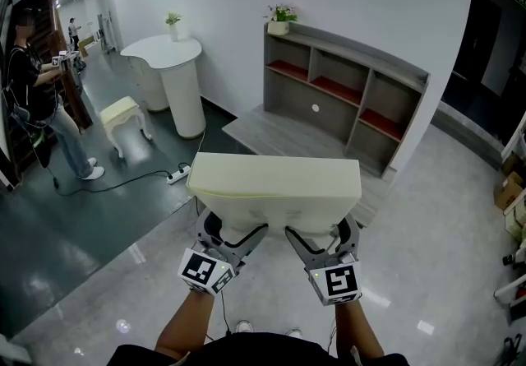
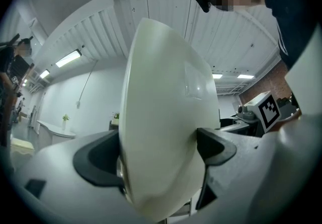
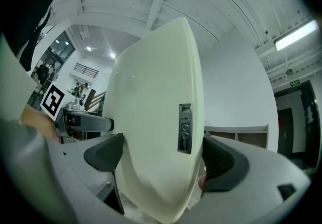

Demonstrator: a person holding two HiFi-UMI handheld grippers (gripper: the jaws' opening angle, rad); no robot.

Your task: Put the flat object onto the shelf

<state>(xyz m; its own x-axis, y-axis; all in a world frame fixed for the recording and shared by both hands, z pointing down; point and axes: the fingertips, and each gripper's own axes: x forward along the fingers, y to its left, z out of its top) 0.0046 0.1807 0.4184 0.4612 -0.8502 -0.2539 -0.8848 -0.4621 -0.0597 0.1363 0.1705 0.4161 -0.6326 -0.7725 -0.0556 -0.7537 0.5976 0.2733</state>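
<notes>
A thick, flat cream cushion is held level in front of me, over the floor. My left gripper clamps its near left edge and my right gripper its near right edge. In the left gripper view the cushion fills the gap and both black pads of the left gripper press into it. The right gripper view shows the cushion, with a small label on its side, squeezed by the right gripper. The grey shelf with red-lined compartments stands ahead against the white wall.
A low grey platform lies before the shelf. A potted plant tops the shelf's left end. A white round counter, a cream stool and a power strip are to the left. A person stands far left. Cardboard boxes sit at the right.
</notes>
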